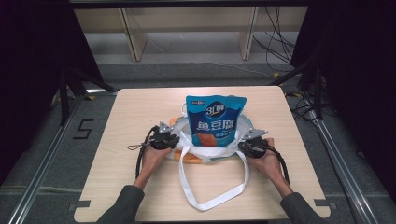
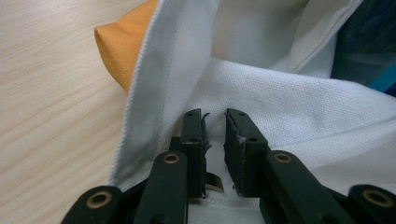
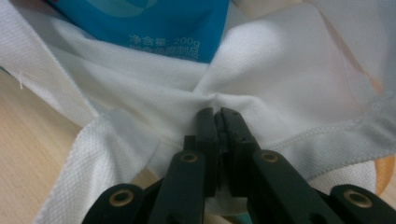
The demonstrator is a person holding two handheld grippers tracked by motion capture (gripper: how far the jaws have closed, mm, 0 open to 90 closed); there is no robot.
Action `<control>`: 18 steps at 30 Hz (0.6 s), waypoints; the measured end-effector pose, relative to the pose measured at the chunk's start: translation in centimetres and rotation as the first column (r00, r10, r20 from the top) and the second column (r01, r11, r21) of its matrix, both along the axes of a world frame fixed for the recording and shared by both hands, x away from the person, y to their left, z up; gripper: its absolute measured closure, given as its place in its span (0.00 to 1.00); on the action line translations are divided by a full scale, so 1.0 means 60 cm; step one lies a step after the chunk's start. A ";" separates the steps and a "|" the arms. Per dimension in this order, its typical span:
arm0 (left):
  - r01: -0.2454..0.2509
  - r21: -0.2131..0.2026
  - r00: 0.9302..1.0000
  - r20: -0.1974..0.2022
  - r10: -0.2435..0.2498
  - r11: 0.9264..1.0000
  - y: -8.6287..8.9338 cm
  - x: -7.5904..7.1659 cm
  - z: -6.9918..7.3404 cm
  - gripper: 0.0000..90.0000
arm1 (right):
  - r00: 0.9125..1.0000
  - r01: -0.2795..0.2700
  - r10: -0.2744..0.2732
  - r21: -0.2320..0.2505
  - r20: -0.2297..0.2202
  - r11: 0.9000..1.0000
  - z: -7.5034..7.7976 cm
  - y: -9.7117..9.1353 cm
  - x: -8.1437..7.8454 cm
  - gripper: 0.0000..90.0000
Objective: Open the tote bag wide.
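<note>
Grippers flank a white tote bag (image 1: 210, 150) on the desk (image 1: 135, 112): right gripper (image 3: 218, 112) fingers clenched on its rim, left gripper (image 2: 215, 114) fingers slightly parted over fabric, blue snack pouch (image 1: 215, 119) between them.

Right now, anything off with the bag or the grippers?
Left gripper pads look frayed: ragged torn edges along the inner faces. Its jaws stand slightly apart over the white bag. The right gripper pinches the bag's fabric cleanly. The blue pouch stands upright in the bag, nothing spilled.
</note>
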State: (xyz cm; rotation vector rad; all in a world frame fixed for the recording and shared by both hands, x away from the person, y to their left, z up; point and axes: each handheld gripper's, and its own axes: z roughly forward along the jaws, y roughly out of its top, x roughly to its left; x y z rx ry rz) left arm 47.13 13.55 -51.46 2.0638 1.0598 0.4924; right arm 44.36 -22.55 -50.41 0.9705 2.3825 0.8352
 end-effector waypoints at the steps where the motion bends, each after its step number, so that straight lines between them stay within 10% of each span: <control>1: 0.005 0.012 1.000 0.001 -0.005 1.000 0.001 0.000 0.001 0.85 | 1.000 0.010 -0.010 0.010 -0.008 1.000 -0.001 0.002 0.000 0.96; 18: -0.015 -0.010 0.999 0.032 0.016 1.000 -0.001 0.000 0.003 0.78 | 1.000 0.015 -0.015 0.041 0.009 0.999 0.007 -0.008 0.002 0.83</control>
